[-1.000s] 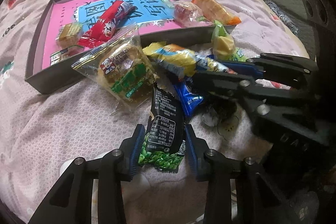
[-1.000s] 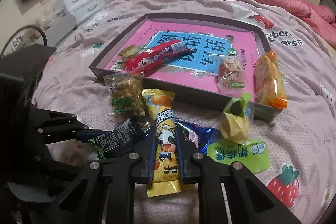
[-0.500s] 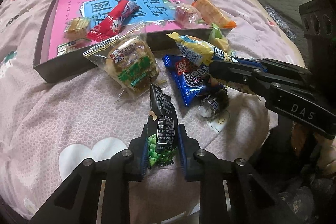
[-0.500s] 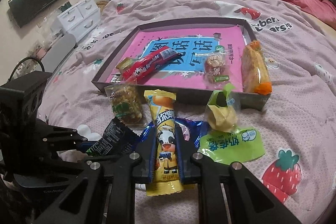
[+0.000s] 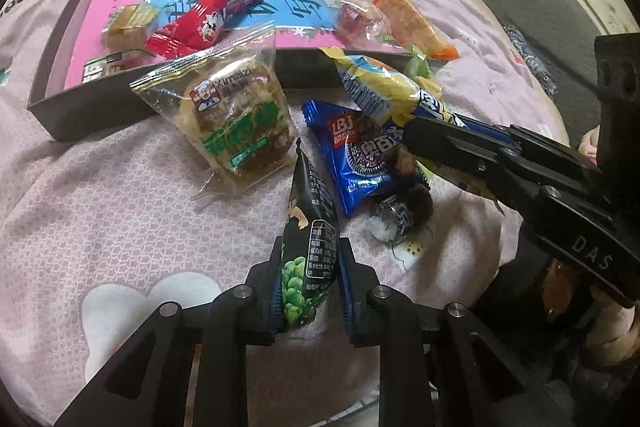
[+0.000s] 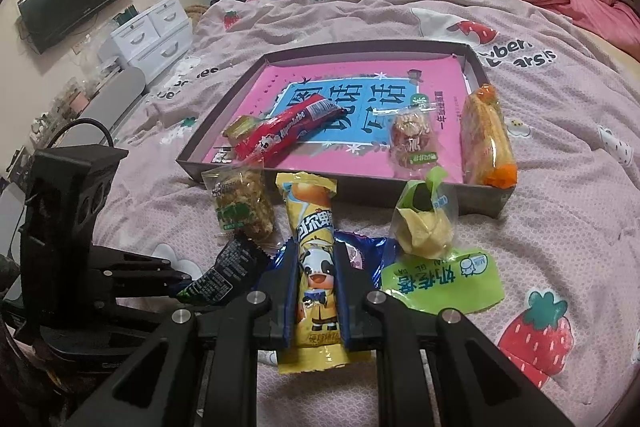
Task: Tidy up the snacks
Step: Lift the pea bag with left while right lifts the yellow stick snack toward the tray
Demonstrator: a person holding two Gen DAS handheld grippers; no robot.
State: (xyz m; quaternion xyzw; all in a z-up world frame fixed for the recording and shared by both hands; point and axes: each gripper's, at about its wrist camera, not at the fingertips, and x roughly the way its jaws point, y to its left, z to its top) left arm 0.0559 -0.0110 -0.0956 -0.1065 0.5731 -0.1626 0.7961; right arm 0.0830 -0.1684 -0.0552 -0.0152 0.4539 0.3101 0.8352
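The left gripper (image 5: 307,287) is clenching the black green-pea packet (image 5: 310,227) at six o'clock in its view, lifting it upright off the pink bedspread (image 5: 120,211). The right gripper (image 6: 316,291) is grasping the yellow cow-print milk bar (image 6: 314,255) at six o'clock in its own view. The snack tray (image 6: 486,201) is lying at twelve o'clock, holding a red wafer bar (image 6: 292,133). A blue cookie packet (image 5: 352,155) is resting on the bedspread between the two grippers.
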